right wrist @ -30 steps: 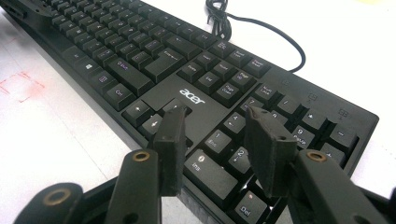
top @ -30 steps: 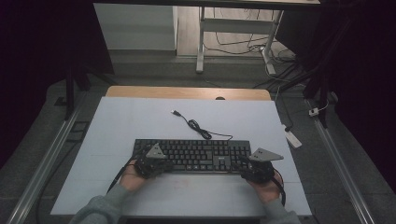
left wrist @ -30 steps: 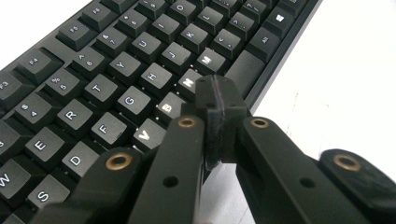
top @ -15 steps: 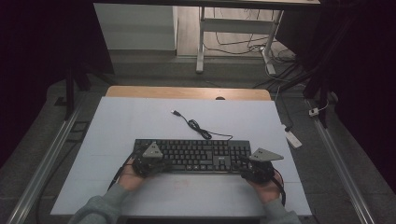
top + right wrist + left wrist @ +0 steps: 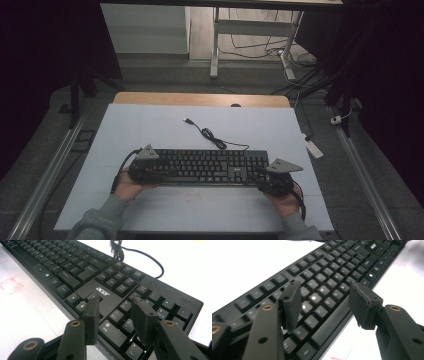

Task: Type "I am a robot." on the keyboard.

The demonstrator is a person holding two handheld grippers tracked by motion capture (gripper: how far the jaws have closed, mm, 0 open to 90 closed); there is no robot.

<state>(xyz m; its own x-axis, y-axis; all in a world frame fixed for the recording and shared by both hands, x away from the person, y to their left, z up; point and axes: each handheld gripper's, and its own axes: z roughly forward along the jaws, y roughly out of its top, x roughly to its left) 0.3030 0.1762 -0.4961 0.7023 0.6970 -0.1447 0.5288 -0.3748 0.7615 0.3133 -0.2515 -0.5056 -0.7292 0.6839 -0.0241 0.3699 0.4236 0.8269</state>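
A black keyboard (image 5: 210, 167) lies across the near half of the white table (image 5: 150, 120), and its cable (image 5: 210, 135) runs back to a USB plug (image 5: 188, 121). My left gripper (image 5: 160, 174) hovers over the keyboard's left end. In the left gripper view the left gripper (image 5: 325, 290) is open, its jaws have just been opening, and only the keyboard's keys (image 5: 324, 272) lie below the gap. My right gripper (image 5: 260, 177) is at the right end. There the right gripper (image 5: 116, 302) stands open above the number pad (image 5: 125, 307), gripping nothing.
Metal rails (image 5: 57, 165) run along both sides of the table. A wooden strip (image 5: 200, 99) borders its far edge. A white block (image 5: 313, 148) lies on the floor at the right. Red marks (image 5: 10, 285) are drawn on the table in front of the keyboard.
My left gripper has shifted a little to the left along the keyboard's left end. The right gripper and the keyboard have stayed where they were.
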